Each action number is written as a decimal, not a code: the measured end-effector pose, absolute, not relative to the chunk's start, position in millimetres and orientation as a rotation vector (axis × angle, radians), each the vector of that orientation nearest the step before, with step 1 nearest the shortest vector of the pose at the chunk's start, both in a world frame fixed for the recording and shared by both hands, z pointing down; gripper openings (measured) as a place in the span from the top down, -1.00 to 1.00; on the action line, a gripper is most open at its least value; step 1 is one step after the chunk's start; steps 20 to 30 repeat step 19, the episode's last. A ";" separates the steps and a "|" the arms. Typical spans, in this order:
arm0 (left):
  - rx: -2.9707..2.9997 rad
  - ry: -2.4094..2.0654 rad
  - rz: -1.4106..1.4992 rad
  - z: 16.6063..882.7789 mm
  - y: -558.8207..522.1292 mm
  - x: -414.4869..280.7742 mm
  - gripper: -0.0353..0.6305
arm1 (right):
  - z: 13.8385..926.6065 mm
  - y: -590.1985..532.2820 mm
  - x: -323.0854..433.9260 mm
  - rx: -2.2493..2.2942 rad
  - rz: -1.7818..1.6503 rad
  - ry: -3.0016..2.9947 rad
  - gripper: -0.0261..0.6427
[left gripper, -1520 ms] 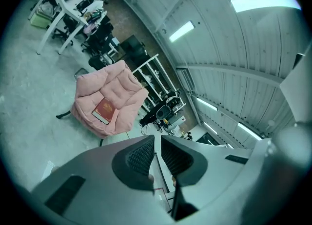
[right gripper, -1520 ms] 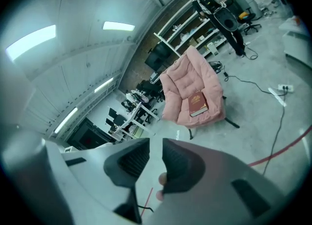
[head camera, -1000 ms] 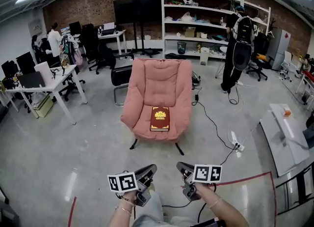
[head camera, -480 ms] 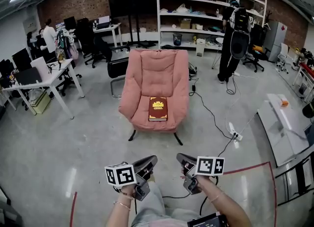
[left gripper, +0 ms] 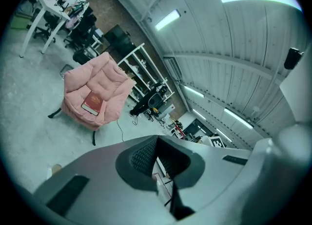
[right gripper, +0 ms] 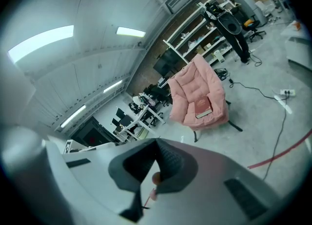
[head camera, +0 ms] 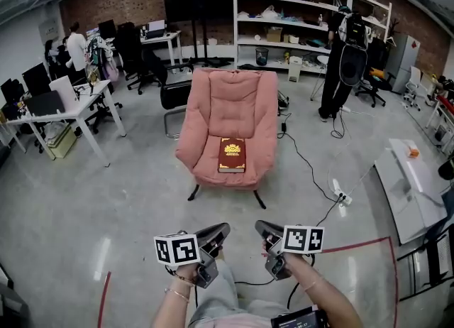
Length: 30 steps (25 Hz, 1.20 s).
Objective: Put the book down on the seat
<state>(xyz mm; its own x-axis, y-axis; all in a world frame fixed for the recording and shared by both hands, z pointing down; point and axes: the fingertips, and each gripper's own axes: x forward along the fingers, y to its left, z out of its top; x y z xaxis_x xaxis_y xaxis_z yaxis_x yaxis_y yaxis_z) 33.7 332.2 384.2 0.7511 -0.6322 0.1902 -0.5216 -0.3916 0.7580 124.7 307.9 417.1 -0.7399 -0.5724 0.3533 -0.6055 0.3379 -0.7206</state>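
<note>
both tongs are shut and hold nothing. our left tongs (head camera: 221,230) and right tongs (head camera: 262,228) sit side by side at the bottom centre of the head view, each with its jaws pressed together. the red book (head camera: 232,155) lies flat, cover up, on the seat of the pink armchair (head camera: 230,103) in the middle of the frame. it is well apart from both tongs, straight above them in the picture, with grey floor (head camera: 142,206) between.
</note>
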 end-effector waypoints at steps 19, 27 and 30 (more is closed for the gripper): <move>2.045 -0.834 -0.111 388.4 323.2 42.1 0.90 | 418.9 296.6 130.4 1.155 1.344 -2.534 0.88; 2.045 -0.834 -0.111 388.4 323.2 42.1 0.90 | 418.9 296.6 130.4 1.155 1.344 -2.534 0.88; 2.045 -0.834 -0.111 388.4 323.2 42.1 0.90 | 418.9 296.6 130.4 1.155 1.344 -2.534 0.88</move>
